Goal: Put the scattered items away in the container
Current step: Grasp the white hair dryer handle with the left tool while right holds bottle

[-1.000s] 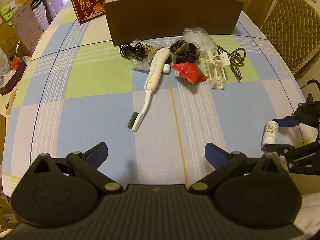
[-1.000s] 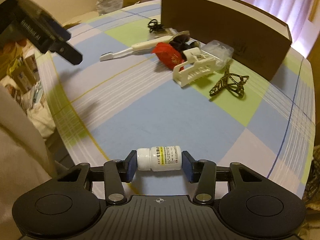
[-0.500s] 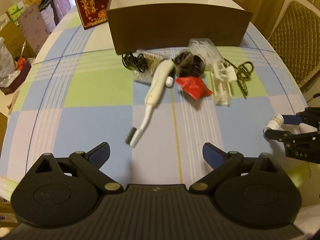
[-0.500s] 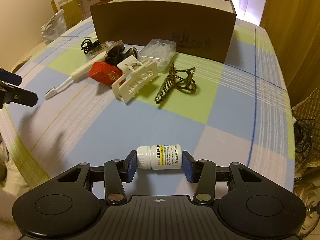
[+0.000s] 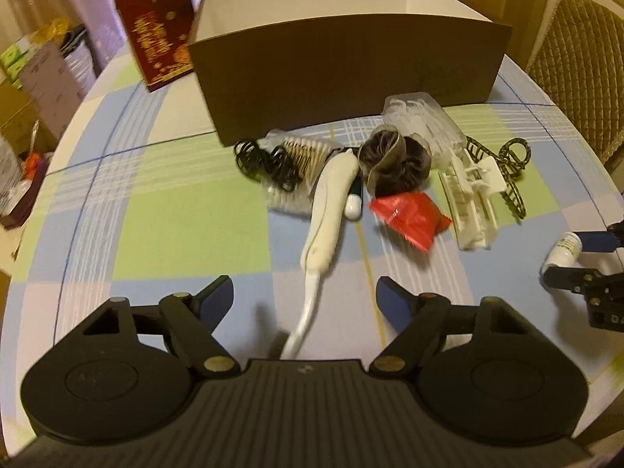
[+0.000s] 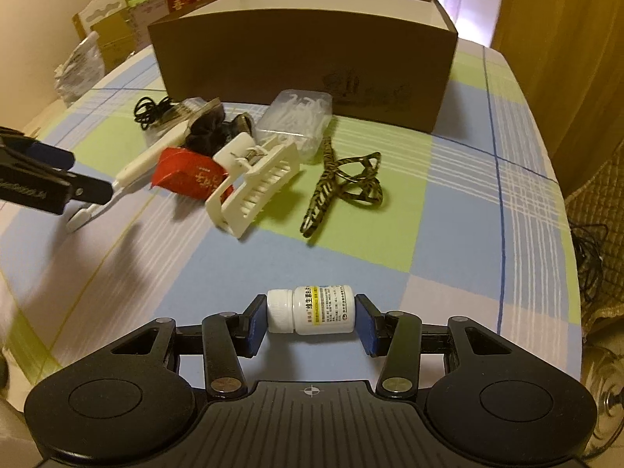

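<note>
Fingers of the left gripper are spread wide, held low over the toothbrush, whose neck passes between them. A bottle is clamped sideways in the right gripper, above the cloth at the near right. Compared with a second ago, the left gripper has been moved nearer the pile and the box, which is seen larger.

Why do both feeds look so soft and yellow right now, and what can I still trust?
Left wrist: motion smear on the toothbrush and red packet; warm, dim cast; fisheye bows the brown box. Right wrist: the held pill bottle stays sharp with a readable label; the left gripper and table edge blur; bright window glare behind the box.
</note>
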